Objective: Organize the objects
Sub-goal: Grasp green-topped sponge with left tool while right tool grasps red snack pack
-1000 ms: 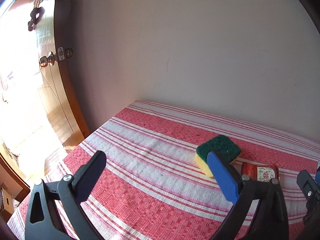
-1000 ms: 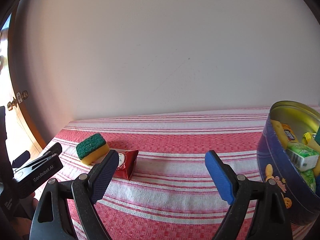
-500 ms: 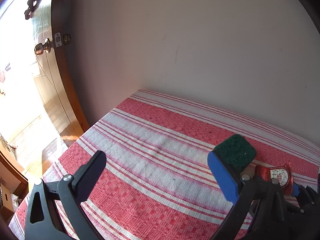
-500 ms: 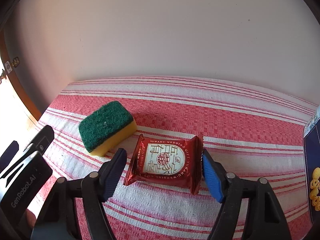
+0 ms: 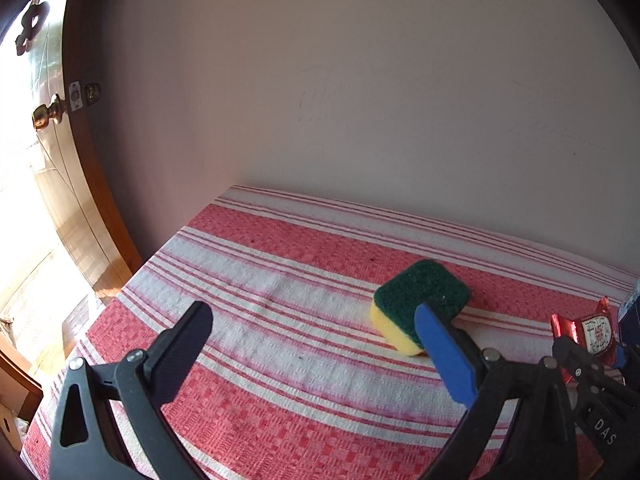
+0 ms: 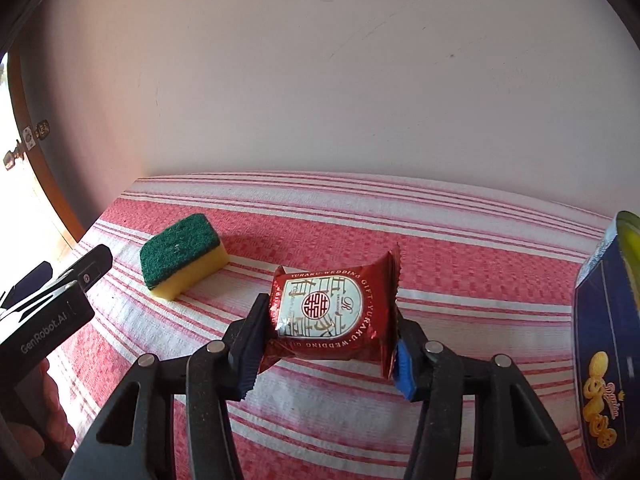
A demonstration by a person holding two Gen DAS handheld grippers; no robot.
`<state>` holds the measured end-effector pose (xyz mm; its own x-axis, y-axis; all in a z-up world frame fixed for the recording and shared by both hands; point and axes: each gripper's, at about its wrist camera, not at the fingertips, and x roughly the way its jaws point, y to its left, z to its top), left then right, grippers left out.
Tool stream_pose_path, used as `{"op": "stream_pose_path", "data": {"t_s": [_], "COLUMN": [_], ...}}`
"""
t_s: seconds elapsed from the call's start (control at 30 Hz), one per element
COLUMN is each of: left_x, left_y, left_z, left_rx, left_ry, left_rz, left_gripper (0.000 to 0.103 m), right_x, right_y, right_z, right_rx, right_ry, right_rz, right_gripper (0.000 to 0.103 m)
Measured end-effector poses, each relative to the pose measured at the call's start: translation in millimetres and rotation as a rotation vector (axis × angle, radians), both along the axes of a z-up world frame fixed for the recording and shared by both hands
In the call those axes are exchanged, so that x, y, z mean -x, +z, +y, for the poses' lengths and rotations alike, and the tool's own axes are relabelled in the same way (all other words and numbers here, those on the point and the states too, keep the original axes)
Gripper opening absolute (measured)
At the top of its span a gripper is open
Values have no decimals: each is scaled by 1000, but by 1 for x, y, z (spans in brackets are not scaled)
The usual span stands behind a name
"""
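A wooden door [image 5: 60, 200] with brass knob [image 5: 47, 115] stands open.

- This is a room in a home, not a lab or shop.
- A wooden door [image 5: 60, 184] with a brass knob [image 5: 47, 114] stands open at the left, sunlight pouring in.
- The plain wall [image 5: 360, 100] is painted and faintly scuffed.
- A red-and-white striped woven cloth [image 5: 280, 340] covers the table.
- A kitchen sponge [image 6: 182, 254] and a blue biscuit tin [image 6: 604, 340] sit on it.
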<state>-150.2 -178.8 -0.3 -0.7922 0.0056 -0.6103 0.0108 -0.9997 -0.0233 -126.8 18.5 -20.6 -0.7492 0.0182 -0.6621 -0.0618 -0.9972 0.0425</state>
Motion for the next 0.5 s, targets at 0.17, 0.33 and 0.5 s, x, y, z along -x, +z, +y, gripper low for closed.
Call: {"op": "stream_pose_path", "data": {"t_s": [0.17, 0.33, 0.5], "left_x": [19, 46, 69], "left_y": [0, -9, -27], "left_z": [29, 60, 71], "left_rx": [-4, 92, 133], "left_ry": [-143, -227, -232], "left_rz": [-32, -81, -202], "left_gripper": [102, 102, 96], "right_x": [-33, -33, -28], "right_y": [9, 6, 2], "right_z": [32, 42, 37], "right_rx": [1, 49, 71], "right_ry": [-38, -25, -2], "right_rz": [57, 35, 5], "right_gripper": [56, 56, 56]}}
